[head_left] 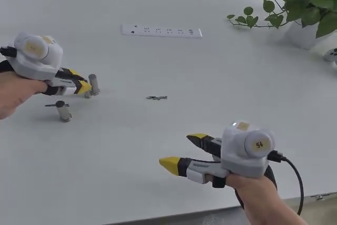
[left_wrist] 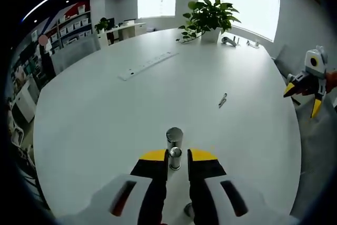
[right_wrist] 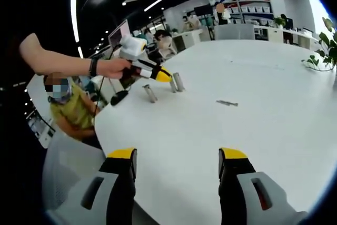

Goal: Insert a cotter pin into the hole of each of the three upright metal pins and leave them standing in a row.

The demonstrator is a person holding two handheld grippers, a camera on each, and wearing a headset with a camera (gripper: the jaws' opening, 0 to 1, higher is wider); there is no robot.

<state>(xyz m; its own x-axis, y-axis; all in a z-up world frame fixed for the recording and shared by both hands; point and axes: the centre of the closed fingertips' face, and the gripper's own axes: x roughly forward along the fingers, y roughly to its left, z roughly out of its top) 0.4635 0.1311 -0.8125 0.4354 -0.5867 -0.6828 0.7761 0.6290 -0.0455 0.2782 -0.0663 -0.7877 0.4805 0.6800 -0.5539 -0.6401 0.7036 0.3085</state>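
My left gripper [head_left: 86,89] is at the left of the white table [head_left: 210,77], shut on a short metal pin [left_wrist: 175,157] that stands upright between its yellow-tipped jaws. A second upright pin [left_wrist: 174,136] [head_left: 93,84] stands just past the jaw tips. Nearer to me, a third pin [head_left: 64,112] stands with a cotter pin through its top. A loose cotter pin [head_left: 156,97] [left_wrist: 222,99] [right_wrist: 227,103] lies mid-table. My right gripper [head_left: 183,150] [right_wrist: 178,156] hovers open near the front edge, holding nothing.
A white power strip [head_left: 160,30] [left_wrist: 147,64] lies at the back of the table. A potted plant [head_left: 305,3] [left_wrist: 208,17] stands at the far right corner. A person [right_wrist: 68,109] sits beyond the table's left side. The table's front edge runs just below my right hand.
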